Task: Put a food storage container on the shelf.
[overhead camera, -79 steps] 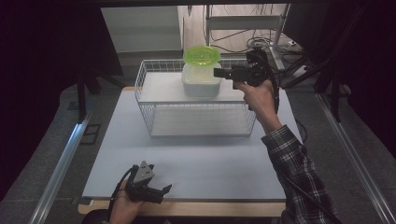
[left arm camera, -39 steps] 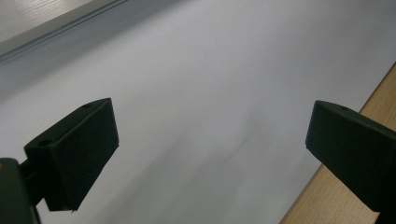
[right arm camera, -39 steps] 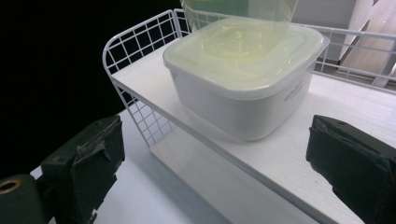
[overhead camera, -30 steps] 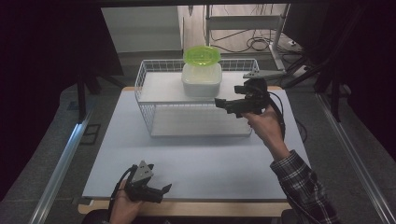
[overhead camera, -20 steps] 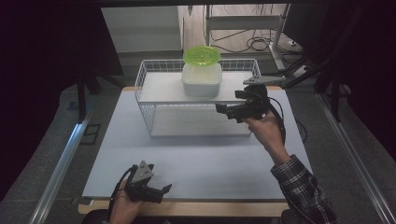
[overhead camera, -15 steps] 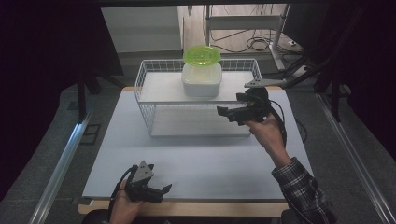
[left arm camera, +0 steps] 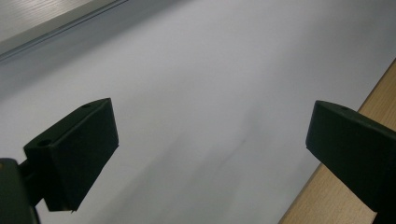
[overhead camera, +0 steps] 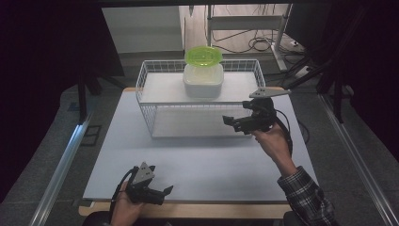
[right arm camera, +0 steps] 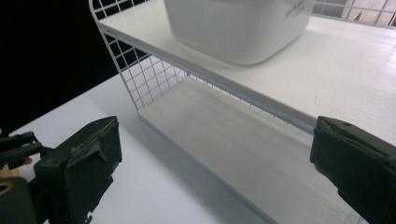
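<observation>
The right gripper [overhead camera: 231, 122] hangs with jaws spread wide and nothing between them, just in front of the wire rack [overhead camera: 149, 84]. Above and beyond it, on the rack's upper shelf, sits the white tub [overhead camera: 203, 80] with its green lid [overhead camera: 203, 55]. The tub looks placed, so this reads as the pull-away step; any next move needs only a clear retreat from the rack's front edge. The left gripper [overhead camera: 162, 192], also open and empty, rests at the table's [overhead camera: 211, 160] near edge.
</observation>
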